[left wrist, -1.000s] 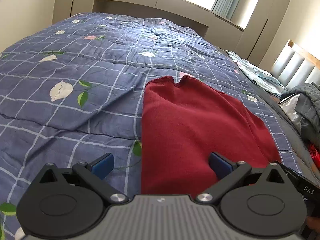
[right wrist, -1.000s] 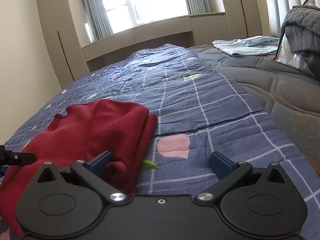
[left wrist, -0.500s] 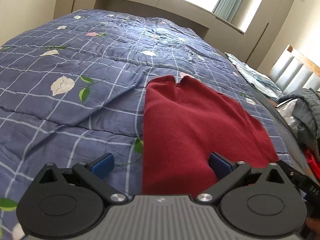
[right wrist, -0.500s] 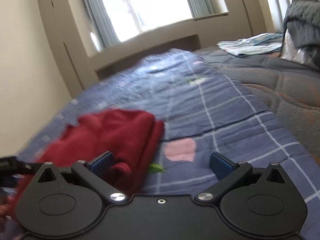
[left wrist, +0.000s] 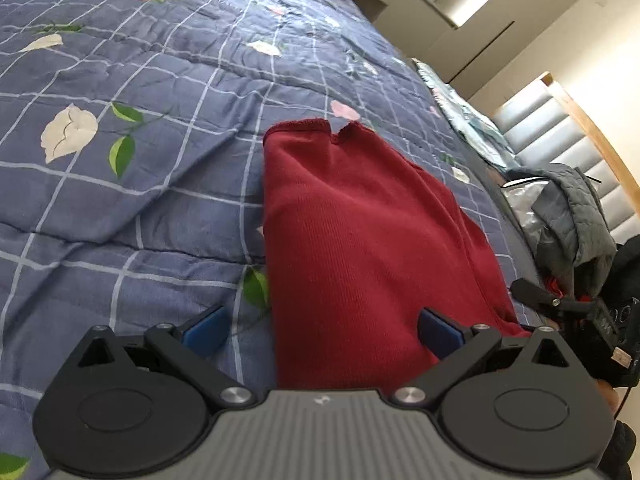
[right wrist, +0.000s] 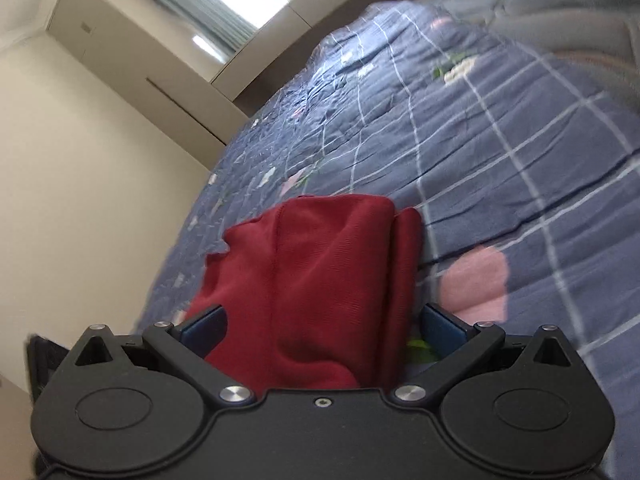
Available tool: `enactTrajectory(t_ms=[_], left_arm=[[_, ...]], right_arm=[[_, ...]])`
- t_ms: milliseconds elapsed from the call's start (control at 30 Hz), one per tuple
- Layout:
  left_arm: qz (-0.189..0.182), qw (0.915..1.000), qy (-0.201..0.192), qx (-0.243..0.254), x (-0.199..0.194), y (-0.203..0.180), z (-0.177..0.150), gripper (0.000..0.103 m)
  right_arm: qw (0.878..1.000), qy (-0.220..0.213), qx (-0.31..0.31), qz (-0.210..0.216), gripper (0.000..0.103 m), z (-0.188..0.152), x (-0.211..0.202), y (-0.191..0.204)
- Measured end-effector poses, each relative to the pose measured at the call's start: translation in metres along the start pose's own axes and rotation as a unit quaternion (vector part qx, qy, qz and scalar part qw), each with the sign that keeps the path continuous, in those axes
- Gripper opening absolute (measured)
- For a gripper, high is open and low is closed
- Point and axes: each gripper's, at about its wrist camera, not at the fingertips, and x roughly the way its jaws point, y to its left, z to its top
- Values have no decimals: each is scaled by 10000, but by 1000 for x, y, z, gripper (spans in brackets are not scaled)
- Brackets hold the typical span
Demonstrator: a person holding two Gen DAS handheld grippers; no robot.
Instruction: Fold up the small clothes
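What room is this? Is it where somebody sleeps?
Yes, most likely a bedroom. A big bed is covered by a blue checked quilt with flowers on it, a padded headboard stands at one end, and curtains hang by a bright window. A red garment lies on the quilt.

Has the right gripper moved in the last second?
Yes. The right gripper has rolled and shifted left: its open jaws now straddle the red garment, and the pink flower sits right.
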Motion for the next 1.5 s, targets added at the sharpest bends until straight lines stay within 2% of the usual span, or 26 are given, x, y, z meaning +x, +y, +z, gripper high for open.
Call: enactTrajectory(t_ms=[133,200,233,267,300,367,500,567,667,767,967,1133,1233,1433,1500], left_arm=[[221,9997,43,-24,2,-8,0,103],[294,9995,84,13,2,-13,0,102],[285,9995,110,20,1,-14,1,99],[274,9995,134,39,1,-15,2,89],[223,9997,129,56,-1,-16,3,85],[163,9998,142,18,-3,-18,5,76],[424,9990,75,112,-4,-28,3,65],[471,9986,7,230,-9,-32,2,51],[345,9992,-46,193,-22,-33,5,39],[2,9997,-130,-219,-44,-17,14,36],[361,9964,-655,-389,-112,28,30,36],[913,9892,-991,-573,-162,81,40,36],[1206,9853,-1026,-642,-175,111,41,36],[1267,9814,-935,-1095,-167,159,25,39],[1289,9804,-989,-1112,-165,165,18,44]], right_arm=[[9990,-154,-224,-346,99,-8,2,12],[9971,-261,-326,-633,85,-14,0,19],[9961,-293,-347,-751,78,-16,0,21],[9953,-327,-316,-860,65,-19,-1,22],[9954,-329,-267,-855,57,-21,-2,21],[9952,-414,-194,-866,49,-26,-4,24],[9917,-632,-445,-1023,32,-30,0,44],[9905,-738,-579,-1002,30,-32,-2,59],[9918,-843,-693,-664,28,-32,-4,81],[9905,-860,-964,-463,26,-30,6,110],[9918,-617,-1103,207,25,-36,56,169],[9919,-244,-1119,550,24,-55,109,212],[9905,-41,-1270,535,22,-69,132,230],[9862,48,-1655,5,23,-88,146,231],[9835,77,-1800,-167,32,-89,146,226]])
